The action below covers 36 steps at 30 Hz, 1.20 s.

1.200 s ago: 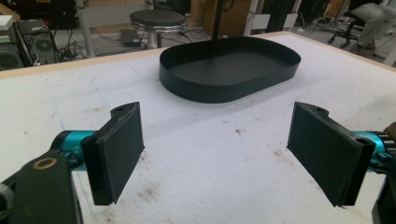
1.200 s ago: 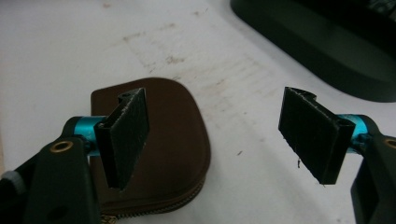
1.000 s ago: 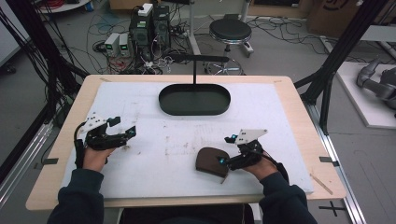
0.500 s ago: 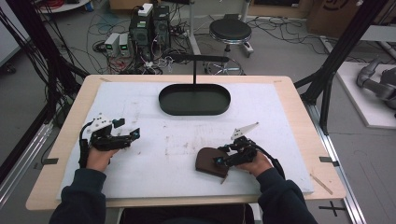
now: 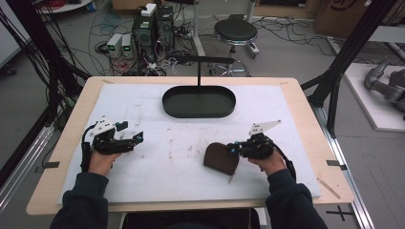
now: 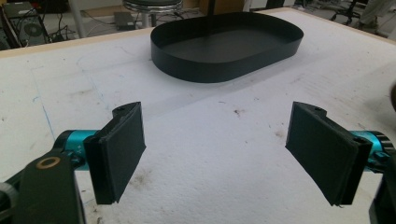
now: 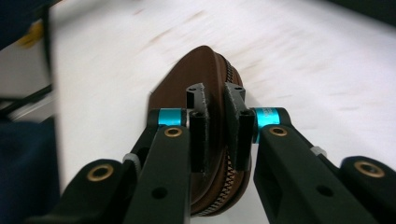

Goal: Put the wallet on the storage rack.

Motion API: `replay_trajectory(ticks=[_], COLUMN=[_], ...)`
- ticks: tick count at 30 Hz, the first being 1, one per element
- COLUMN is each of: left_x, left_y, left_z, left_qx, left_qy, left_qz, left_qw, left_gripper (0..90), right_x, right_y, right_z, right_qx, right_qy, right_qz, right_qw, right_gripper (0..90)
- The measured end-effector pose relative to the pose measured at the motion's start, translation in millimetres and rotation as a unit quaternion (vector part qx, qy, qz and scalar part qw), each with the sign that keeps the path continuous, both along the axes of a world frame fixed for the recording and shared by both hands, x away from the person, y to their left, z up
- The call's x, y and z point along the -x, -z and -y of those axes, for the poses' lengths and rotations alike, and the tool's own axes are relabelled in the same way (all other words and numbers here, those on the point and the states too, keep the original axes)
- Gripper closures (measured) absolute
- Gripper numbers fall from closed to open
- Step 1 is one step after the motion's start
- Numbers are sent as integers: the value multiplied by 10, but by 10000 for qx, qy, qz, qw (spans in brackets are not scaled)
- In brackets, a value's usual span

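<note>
Held thing: a brown zipped pouch [image 5: 220, 158] is gripped by the right gripper [image 5: 232, 150]; in the right gripper view the pouch [image 7: 205, 84] is seen pinched on edge, beside the zip seam.
Place of pouch: at about 5 o'clock on the white mat [image 5: 157, 109], near the front edge, well apart from the black oval tray [image 5: 199, 101] at 12 o'clock.
Right tongs: the jaws have just been closing and are now drawn close together on the pouch, both pads pressed on its sides.
Left tongs: the left gripper [image 5: 136, 140] is held at about 8 o'clock with its jaws spread wide; in the left gripper view nothing but bare mat is seen between the pads [image 6: 122, 149].
Weight: judged light, since a one-handed pinch at the rim appears enough.
Stiffness: judged soft and leather-like; some sag away from the grip is to be expected.
Slip: the smooth skin may slide a little; the zip ridge is judged the surer hold.
Fragility: low; no breakable part is seen.
Best hold: along the zipped edge near its middle, as it is taken now.
Writing: no brand, label or lettering can be read on the pouch, tray or mat.
</note>
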<state>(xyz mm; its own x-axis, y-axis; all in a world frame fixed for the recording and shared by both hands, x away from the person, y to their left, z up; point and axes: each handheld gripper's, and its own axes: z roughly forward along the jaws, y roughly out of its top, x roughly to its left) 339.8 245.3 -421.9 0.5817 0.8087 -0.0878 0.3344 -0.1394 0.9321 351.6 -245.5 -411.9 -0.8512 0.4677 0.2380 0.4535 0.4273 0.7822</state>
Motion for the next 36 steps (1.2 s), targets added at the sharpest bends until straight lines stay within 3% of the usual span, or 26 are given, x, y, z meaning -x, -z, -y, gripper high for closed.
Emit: replay_trajectory(ticks=[4,7,11,13,16,18,19,20,22,25,29,33,35,36], left_x=[1,10,15,17,21,26,29,30,33,32,26,23,23,24], left_y=[8,2,4,4,0,-2,-2,-4,-7,-4,-1,2,3,2], left_z=[18,16,20,21,15,18,18,17,13,10,15,11,13,13], left_qx=[-25,-28,-14,-31,-48,-45,-56,-61,-61,-60,-42,-26,-31,-32], left_qy=[15,3,-3,3,0,2,13,16,18,26,28,16,8,18], left_qz=[-3,15,14,15,22,33,42,52,63,61,71,50,54,45], left_qw=[10000,10000,10000,10000,10000,10000,10000,10000,10000,10000,10000,10000,10000,10000], left_gripper=[192,193,193,194,194,194,194,194,194,194,194,195,195,195], right_x=[-132,-173,-208,-197,-183,-157,-133,-67,-33,72,115,121,124,113], right_y=[-16,-6,7,18,33,45,50,41,27,7,77,127,171,199], right_z=[193,233,259,233,181,132,95,31,8,-64,-149,-230,-270,-280], right_qx=[150,223,488,741,930,1017,1085,1184,1193,1282,1533,1653,1863,2046], right_qy=[611,782,1125,1248,1371,1264,1242,1140,1065,898,832,583,523,512], right_qz=[176,267,501,658,813,943,1040,1278,1370,1748,1760,1729,1776,1815], right_qw=[9979,9963,9912,9872,9828,9822,9808,9781,9776,9721,9688,9692,9649,9605], right_gripper=[818,812,781,726,439,342,299,249,229,204,203,203,203,203])
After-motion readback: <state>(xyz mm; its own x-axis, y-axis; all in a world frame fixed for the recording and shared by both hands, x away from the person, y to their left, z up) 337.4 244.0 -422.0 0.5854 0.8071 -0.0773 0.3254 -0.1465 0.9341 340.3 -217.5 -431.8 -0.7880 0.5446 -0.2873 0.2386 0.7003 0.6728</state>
